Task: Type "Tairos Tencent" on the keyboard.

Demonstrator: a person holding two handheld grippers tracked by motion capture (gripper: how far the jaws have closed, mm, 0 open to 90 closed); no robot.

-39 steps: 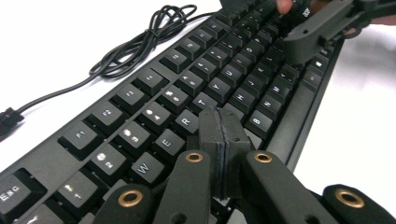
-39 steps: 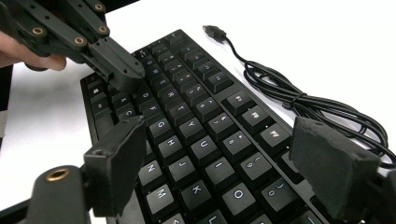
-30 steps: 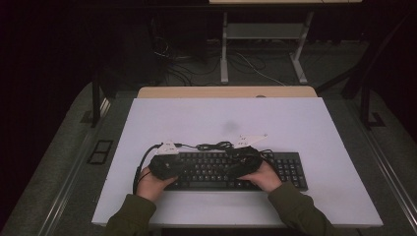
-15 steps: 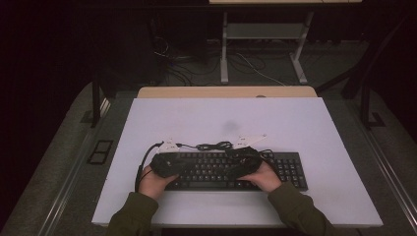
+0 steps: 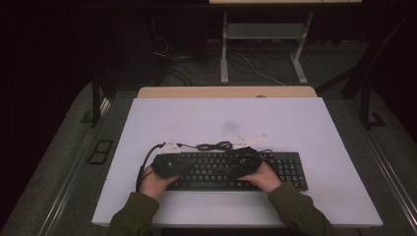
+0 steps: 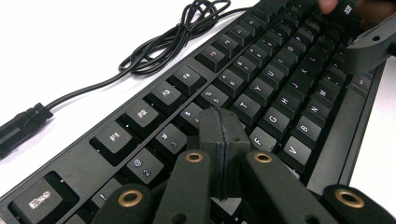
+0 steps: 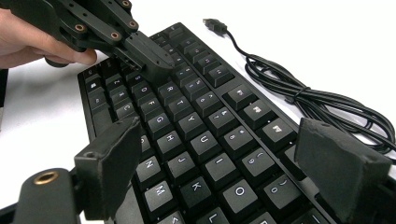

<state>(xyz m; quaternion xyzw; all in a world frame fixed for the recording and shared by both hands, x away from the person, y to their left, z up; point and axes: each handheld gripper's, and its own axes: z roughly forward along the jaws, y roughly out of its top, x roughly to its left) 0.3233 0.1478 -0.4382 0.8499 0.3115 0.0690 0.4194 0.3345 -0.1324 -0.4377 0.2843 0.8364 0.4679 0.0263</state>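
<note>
A black keyboard (image 5: 285,169) lies near the front of the white table (image 5: 275,123). My left gripper (image 5: 188,165) is over its left half, with the jaws shut flat together and nothing between them. In the left gripper view the shut tip (image 6: 223,133) sits low over the number and upper letter keys (image 6: 245,105). I cannot tell whether it touches them. My right gripper (image 5: 232,158) hovers over the middle keys with its jaws open. In the right gripper view its pads (image 7: 116,149) straddle several letter keys (image 7: 205,140), and the left gripper (image 7: 145,55) points down at the keyboard's (image 7: 243,191) far end.
The keyboard's coiled black cable (image 5: 214,146) lies just behind it, its USB plug (image 7: 215,24) loose on the table. Small white labels (image 5: 251,139) lie beside the cable. A wooden desk edge (image 5: 226,92) borders the table's back.
</note>
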